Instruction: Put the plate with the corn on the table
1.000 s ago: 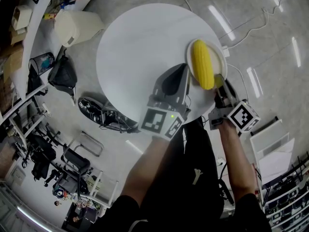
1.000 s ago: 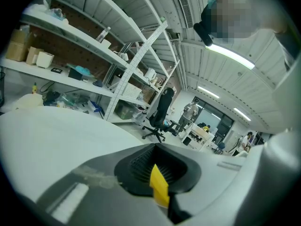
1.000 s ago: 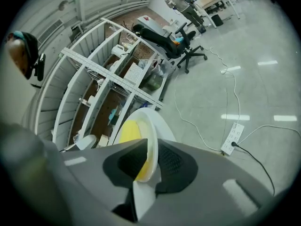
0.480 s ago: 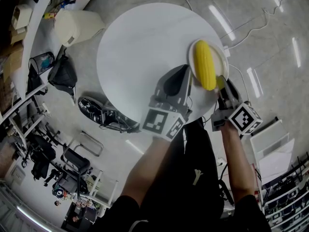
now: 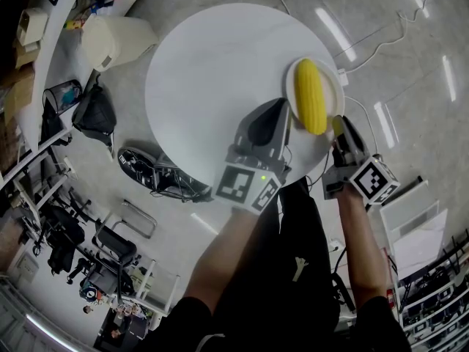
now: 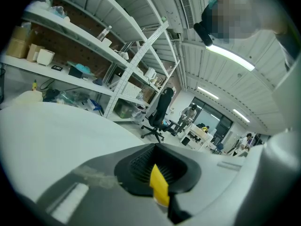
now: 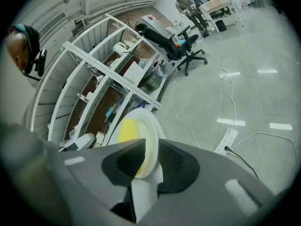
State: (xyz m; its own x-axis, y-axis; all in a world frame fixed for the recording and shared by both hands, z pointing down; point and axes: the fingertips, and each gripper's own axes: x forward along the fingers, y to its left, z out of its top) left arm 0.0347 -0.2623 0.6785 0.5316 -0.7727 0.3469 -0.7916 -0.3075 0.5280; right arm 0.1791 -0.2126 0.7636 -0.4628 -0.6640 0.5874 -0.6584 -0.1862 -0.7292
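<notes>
One white plate (image 5: 331,86) carries a single yellow cob of corn (image 5: 309,97), which lies lengthwise on it and fills most of it. The right gripper (image 5: 338,127) is clenched on the plate's near rim. Its own view shows that rim pinched between the two black pads (image 7: 129,161), with the plate seen almost edge-on and the corn behind it. The plate sits at the right edge of the round white table (image 5: 212,72) and partly overhangs it. From above it is hard to tell whether it rests on the top or is held just over it.

The left gripper (image 5: 282,114) is over the table, just beside the plate's left rim. Its jaws are pressed together, and a thin yellow strip shows in the seam.

On the floor to the table's left stand a pale bin (image 5: 117,39) and a black bag (image 5: 95,112). A white power strip (image 5: 342,77) with its cable lies on the floor past the table's right edge.

Only the gripper views take in the room at eye level. They show stocked metal shelving (image 6: 94,46), a black office chair (image 6: 160,112), and people (image 6: 190,114) further off.
</notes>
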